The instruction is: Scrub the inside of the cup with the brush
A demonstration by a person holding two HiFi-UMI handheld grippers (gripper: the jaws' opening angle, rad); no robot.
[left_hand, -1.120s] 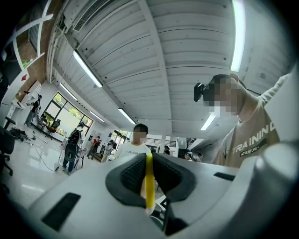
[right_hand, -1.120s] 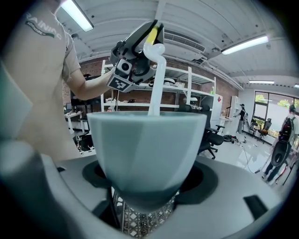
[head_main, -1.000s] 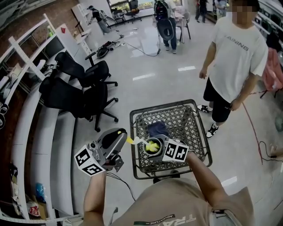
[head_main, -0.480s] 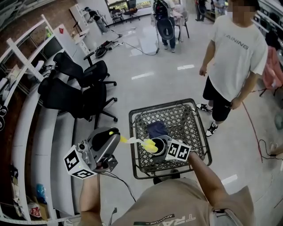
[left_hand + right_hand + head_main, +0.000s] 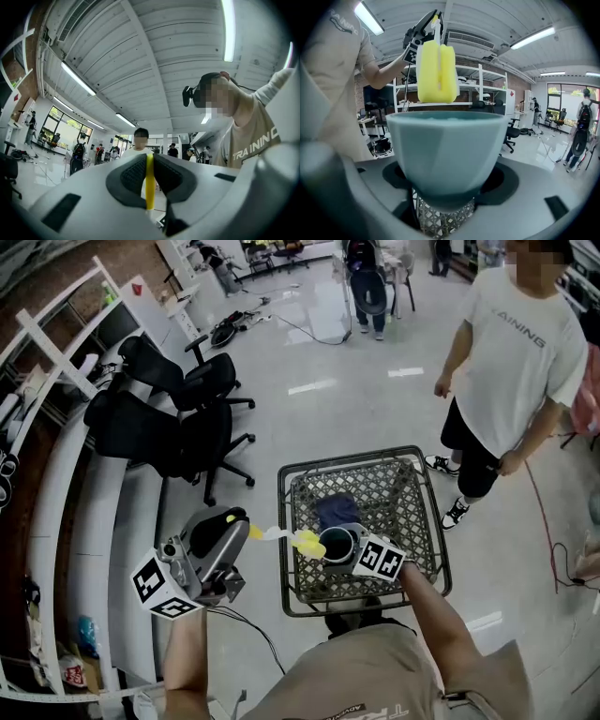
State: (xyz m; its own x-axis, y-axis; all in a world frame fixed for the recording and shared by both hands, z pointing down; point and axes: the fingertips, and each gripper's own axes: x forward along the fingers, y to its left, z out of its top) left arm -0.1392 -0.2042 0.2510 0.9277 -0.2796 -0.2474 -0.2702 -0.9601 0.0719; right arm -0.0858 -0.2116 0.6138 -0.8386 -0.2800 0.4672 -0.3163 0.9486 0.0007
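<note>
My right gripper is shut on a pale teal cup held upright over the wire cart; in the right gripper view the cup fills the space between the jaws. My left gripper is shut on the thin yellow handle of a brush. Its yellow sponge head hangs just outside the cup's left rim. In the right gripper view the sponge head sits above the cup's rim, outside the cup.
A black wire cart stands below the cup with a dark blue cloth in it. A person in a white shirt stands at the cart's far right. Black office chairs and white shelving line the left.
The sponge head was down in the cup a second ago; it has come up and out to the left. My left gripper drew back leftward. The cup stayed over the cart.
</note>
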